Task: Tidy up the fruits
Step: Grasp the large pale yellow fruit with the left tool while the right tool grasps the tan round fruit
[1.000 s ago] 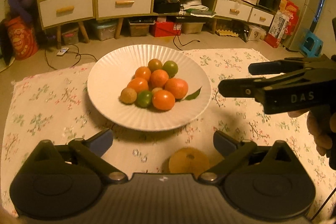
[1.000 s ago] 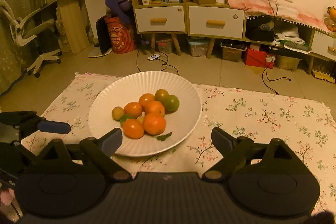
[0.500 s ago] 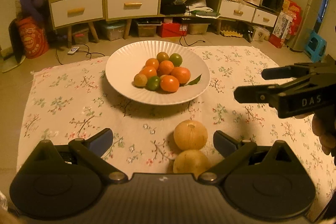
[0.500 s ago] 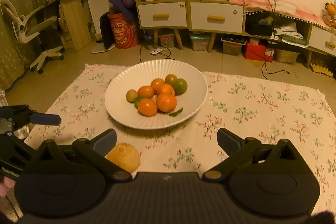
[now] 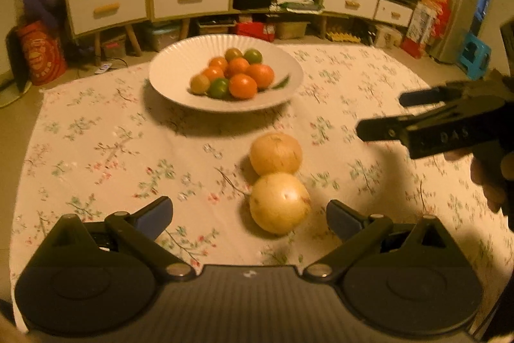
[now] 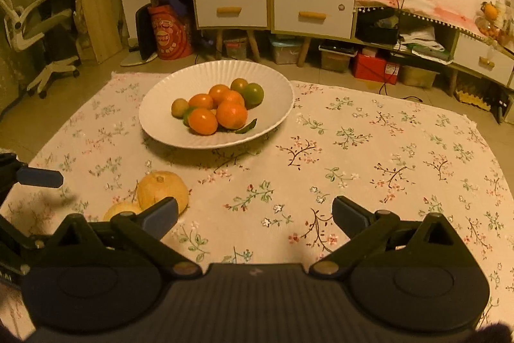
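A white ribbed bowl (image 5: 173, 76) (image 6: 160, 130) stands on the flowered cloth, holding several oranges (image 5: 243, 85) (image 6: 232, 114) and green citrus (image 5: 219, 87). Two large pale yellow fruits lie on the cloth in front of it, one (image 5: 275, 152) (image 6: 162, 188) behind the other (image 5: 279, 202) (image 6: 122, 210). My left gripper (image 5: 249, 219) is open, and the nearer yellow fruit lies on the cloth between its fingers, untouched. My right gripper (image 6: 255, 216) is open over bare cloth, with the yellow fruits at its left finger. Each gripper shows at the edge of the other's view.
The flowered cloth (image 6: 369, 156) covers a low table. Behind it stand white-drawer cabinets (image 6: 273, 10), a red bin (image 6: 168, 32), boxes and cables on the floor. An office chair (image 6: 41, 31) is at far left. A blue stool (image 5: 478, 55) stands far right.
Both grippers have drawn back from the bowl, which now looks smaller and farther. The two yellow fruits have come into view on the cloth in front of the left gripper.
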